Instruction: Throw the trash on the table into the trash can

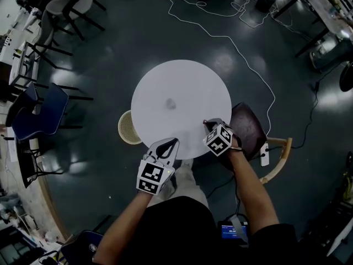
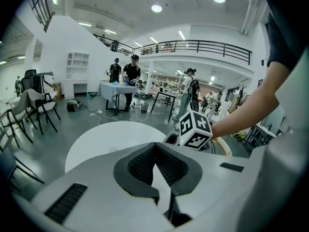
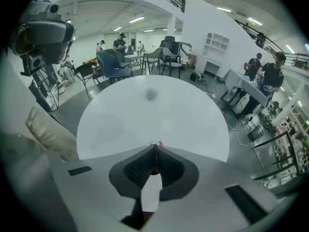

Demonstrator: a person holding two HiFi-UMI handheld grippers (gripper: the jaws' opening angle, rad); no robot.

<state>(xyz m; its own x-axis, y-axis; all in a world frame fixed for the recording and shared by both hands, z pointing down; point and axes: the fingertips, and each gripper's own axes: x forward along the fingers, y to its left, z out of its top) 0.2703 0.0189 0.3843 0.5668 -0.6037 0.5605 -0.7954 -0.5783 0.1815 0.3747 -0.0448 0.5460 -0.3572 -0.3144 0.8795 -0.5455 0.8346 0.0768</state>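
Head view, item one: round white table (image 1: 193,81), bearing a single small grey piece of trash (image 1: 170,103) near its centre, well apart from both tools. Item two: pale mesh trash can (image 1: 128,127) on the floor against the table's left edge, partly cut off by the tabletop; we could not see its contents. Item three: left gripper (image 1: 175,141) and right gripper (image 1: 207,123), both at the table's near rim, tongs closed tip to tip and holding nothing. We judged the task not begun: the trash remained to be picked up and dropped in. A red speck (image 3: 160,143) at the right gripper's tips we could not identify; the trash was too blurred to name.
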